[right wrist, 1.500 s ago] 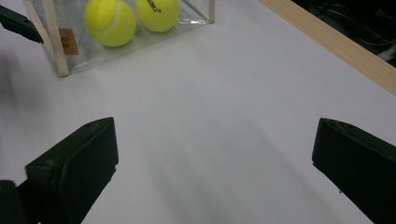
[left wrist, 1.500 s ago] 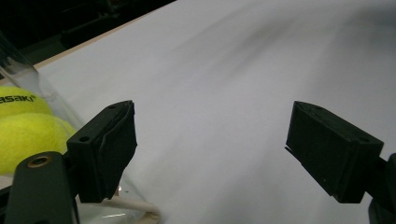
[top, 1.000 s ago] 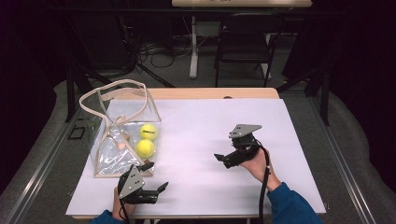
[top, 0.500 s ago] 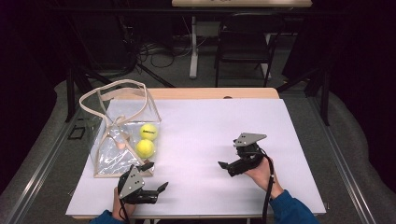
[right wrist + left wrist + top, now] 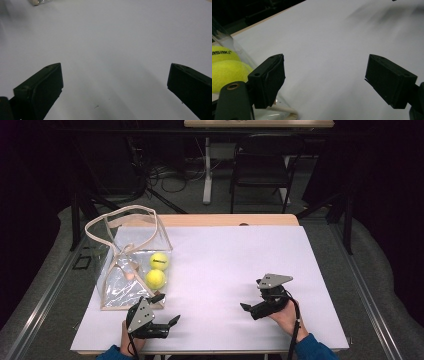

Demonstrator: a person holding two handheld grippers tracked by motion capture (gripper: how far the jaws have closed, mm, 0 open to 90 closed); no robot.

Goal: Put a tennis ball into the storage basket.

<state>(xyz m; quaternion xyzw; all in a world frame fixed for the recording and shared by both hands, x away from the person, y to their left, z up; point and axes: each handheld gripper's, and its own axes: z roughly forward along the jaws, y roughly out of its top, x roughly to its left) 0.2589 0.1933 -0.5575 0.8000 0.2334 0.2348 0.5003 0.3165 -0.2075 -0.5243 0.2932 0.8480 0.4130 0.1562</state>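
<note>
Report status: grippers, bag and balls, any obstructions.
Left gripper open, empty, beside the clear bag. Right gripper open, empty, over bare table. Two tennis balls inside the bag. Nothing in the way.

High view: fixed above the near edge, looking forward and down over the whole counter (image 5: 225,260). Left gripper view: low, close to the surface, facing across it, bag (image 5: 227,50) and balls (image 5: 227,72) at its left edge, as in the high view. Right gripper view: low, tilted down at bare counter close up.
</note>
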